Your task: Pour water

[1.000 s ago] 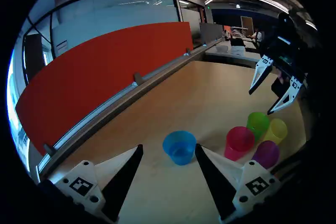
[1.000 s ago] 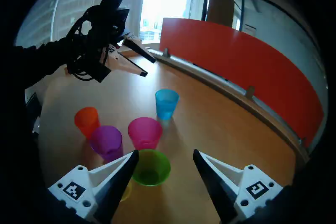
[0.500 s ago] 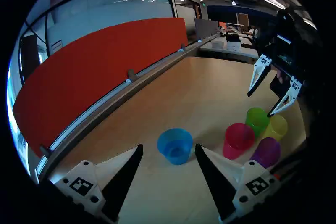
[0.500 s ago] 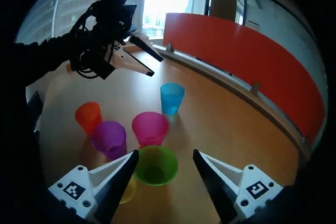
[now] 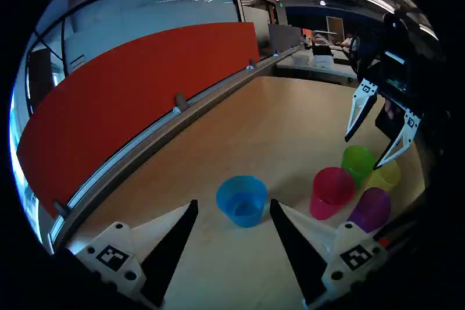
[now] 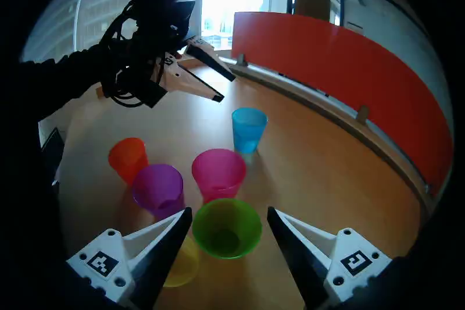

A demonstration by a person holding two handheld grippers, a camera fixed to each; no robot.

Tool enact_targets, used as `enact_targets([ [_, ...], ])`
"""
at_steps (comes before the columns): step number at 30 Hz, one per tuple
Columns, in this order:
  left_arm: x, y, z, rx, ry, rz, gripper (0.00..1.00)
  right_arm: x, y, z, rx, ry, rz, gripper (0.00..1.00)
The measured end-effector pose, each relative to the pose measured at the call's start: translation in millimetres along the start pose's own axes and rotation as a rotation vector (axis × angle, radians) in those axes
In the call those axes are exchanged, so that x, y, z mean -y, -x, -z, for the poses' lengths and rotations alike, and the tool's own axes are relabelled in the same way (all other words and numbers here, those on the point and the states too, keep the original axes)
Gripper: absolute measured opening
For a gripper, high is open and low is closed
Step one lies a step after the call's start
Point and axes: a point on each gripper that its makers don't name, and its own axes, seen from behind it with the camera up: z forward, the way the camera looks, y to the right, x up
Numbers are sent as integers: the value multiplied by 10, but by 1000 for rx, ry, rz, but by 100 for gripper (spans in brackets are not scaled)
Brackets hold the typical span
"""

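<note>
- Directly ahead, low in the centre of the left gripper view, a blue translucent plastic cup (image 5: 241,200) stands upright on the pale wooden table (image 5: 279,118), between the tips of the left gripper (image 5: 233,202), whose fingers are spread wide
- Likewise spread, the right gripper (image 6: 228,210) flanks a green plastic cup (image 6: 226,227) at bottom centre of the right gripper view
- Around it cluster a pink plastic cup (image 6: 218,171), purple plastic cup (image 6: 158,189), orange plastic cup (image 6: 128,157) and yellow plastic cup (image 6: 183,260)
</note>
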Motion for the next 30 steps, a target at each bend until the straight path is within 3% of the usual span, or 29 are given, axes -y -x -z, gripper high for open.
enact_targets([
  [30, -21, 45, -16, 3, 3, -9, 92, 38, 254, -86, 84, -13, -37, 100],
])
